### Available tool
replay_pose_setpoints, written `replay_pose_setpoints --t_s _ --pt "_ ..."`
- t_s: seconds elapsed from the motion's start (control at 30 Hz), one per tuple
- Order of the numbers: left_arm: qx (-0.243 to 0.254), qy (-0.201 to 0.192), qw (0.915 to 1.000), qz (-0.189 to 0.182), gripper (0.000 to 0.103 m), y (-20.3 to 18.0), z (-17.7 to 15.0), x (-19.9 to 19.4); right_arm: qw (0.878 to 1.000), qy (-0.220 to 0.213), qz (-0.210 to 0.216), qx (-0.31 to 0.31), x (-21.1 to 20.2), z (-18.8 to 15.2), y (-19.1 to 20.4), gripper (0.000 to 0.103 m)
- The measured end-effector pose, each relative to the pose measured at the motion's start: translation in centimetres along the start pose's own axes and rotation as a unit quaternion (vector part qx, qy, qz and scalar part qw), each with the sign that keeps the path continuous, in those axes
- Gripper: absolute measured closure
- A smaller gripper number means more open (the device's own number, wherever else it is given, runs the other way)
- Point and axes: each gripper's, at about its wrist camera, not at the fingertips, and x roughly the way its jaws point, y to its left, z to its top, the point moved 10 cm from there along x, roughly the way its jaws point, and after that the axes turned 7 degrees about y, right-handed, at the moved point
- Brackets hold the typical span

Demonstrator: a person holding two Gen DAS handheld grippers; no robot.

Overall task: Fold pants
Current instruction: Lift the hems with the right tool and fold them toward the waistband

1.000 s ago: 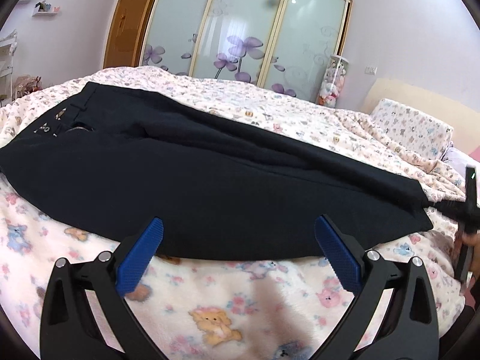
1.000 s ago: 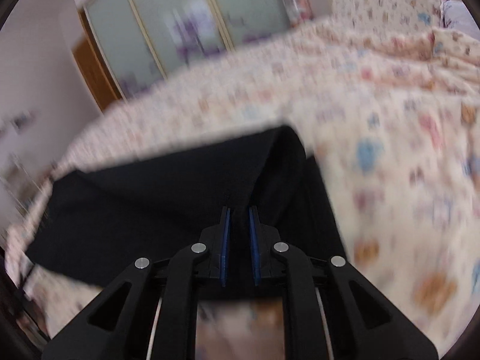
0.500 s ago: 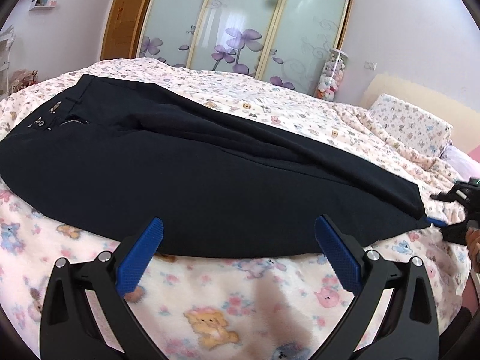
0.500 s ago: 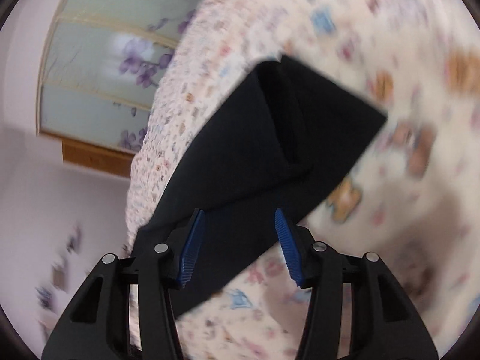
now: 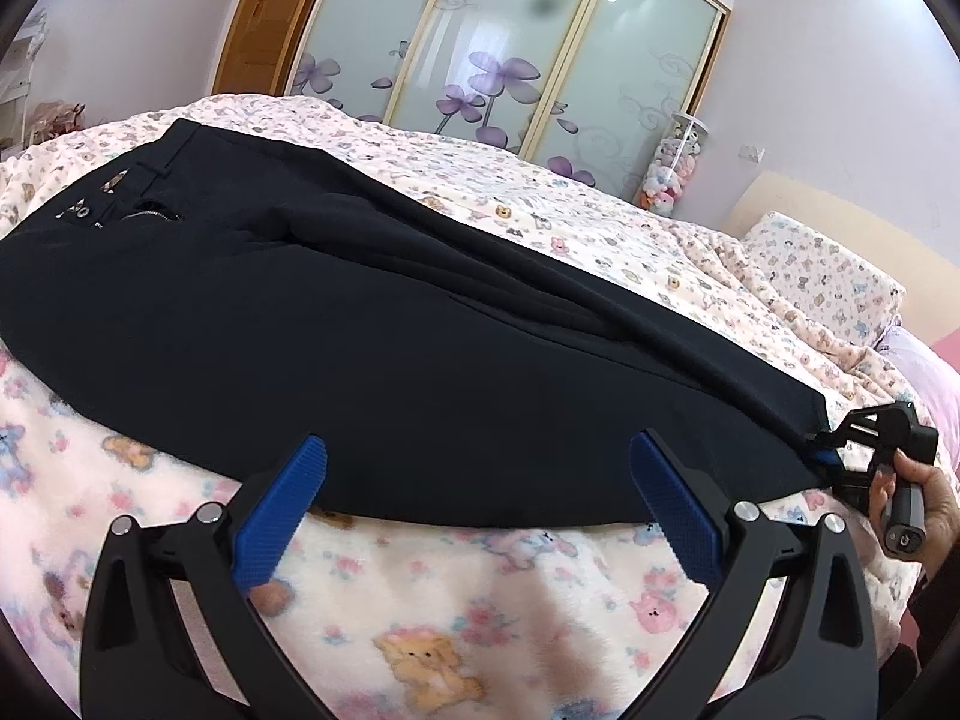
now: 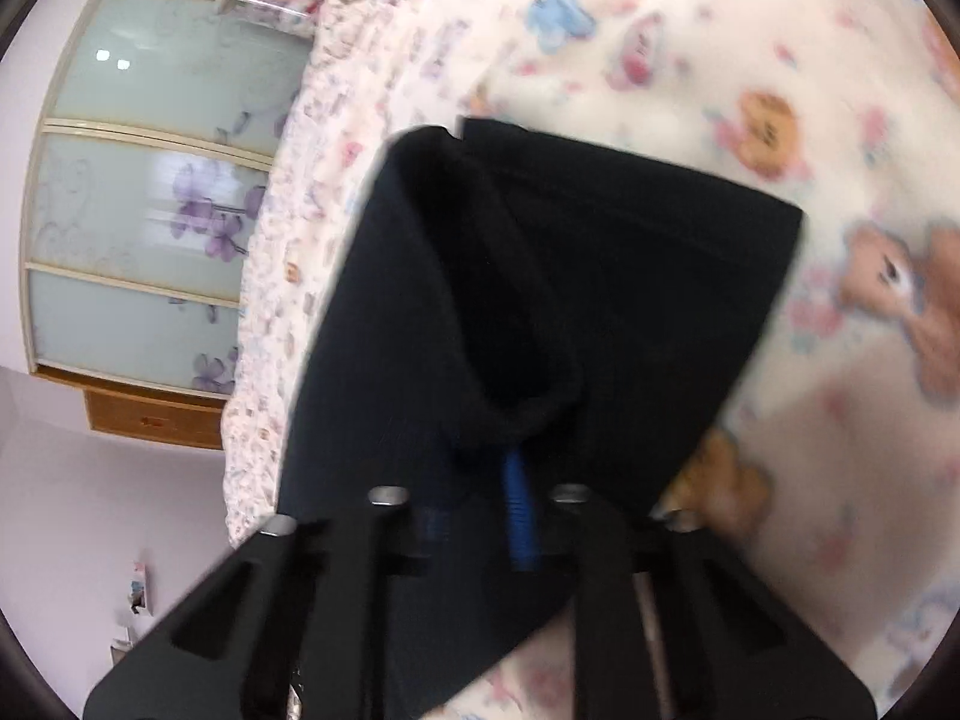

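pants (image 5: pixel 372 324) hem pinched, right gripper (image 6: pixel 480 510) jaws closed

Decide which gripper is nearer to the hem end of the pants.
Right. The right gripper is shut on the pants at the hem; the left gripper hangs open beside the leg's long edge.

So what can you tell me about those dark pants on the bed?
The pants are very dark, almost black, in smooth woven-looking cloth. They lie flat and lengthwise on the teddy-bear blanket, one leg over the other. The waistband, with small metal fasteners and an open zipper, is at the far left. At the hem end, the right hand-held gripper is closed on the fabric. The left hand-held gripper is open, near the pants' near edge.
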Motion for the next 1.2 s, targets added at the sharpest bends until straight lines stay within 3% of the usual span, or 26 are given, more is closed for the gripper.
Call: replay_pose_setpoints --t_s 0.13,0.27,0.33,0.43,0.53,0.63,0.73,0.83,0.93,1.03,1.2 --pt "0.002 -0.001 1.0 -0.001 0.002 0.0 0.0 0.0 0.992 -0.058 0.064 -0.096 -3.8 0.8 4.2 0.094" --pt "-0.005 -0.001 1.0 -0.004 0.002 0.0 0.0 0.0 0.983 -0.095 0.075 -0.138 -6.9 0.7 4.3 0.094" --pt "-0.007 -0.003 1.0 -0.005 0.002 0.2 0.0 -0.1 0.989 -0.09 0.051 -0.107 -6.5 0.6 1.2 0.095" --pt "-0.009 -0.005 0.9999 -0.005 0.002 0.3 0.0 -0.2 0.999 -0.047 -0.006 -0.011 -3.2 0.4 -5.0 0.098" --pt "-0.01 -0.005 0.9999 -0.004 0.002 0.4 0.0 -0.2 0.998 -0.039 -0.034 -0.029 -2.6 -0.1 -4.8 0.096" --pt "-0.014 -0.005 0.9999 -0.003 0.002 0.4 0.0 -0.2 0.997 -0.029 -0.054 -0.04 -2.9 -0.9 -4.3 0.081" --pt "-0.019 -0.009 0.9998 -0.002 0.002 0.7 0.0 -0.3 0.998 -0.038 -0.05 -0.032 -4.1 -1.7 -3.7 0.056" --pt "-0.027 -0.014 0.9995 -0.002 0.002 1.1 0.1 -0.6 0.994 -0.058 -0.014 -0.093 -5.7 -2.8 -0.7 0.055" --pt "-0.035 -0.019 0.9992 0.007 0.002 1.6 0.1 -0.7 0.986 -0.001 0.081 -0.146 -3.9 -6.3 3.9 0.055" --pt "-0.052 -0.025 0.9982 0.016 0.002 2.1 0.3 -0.8 0.979 0.076 0.132 -0.132 -0.4 -9.3 5.6 0.056" --pt "-0.114 -0.037 0.9927 0.013 0.002 3.8 0.4 -0.9 0.981 0.108 0.13 -0.094 4.6 -9.5 5.2 0.059"
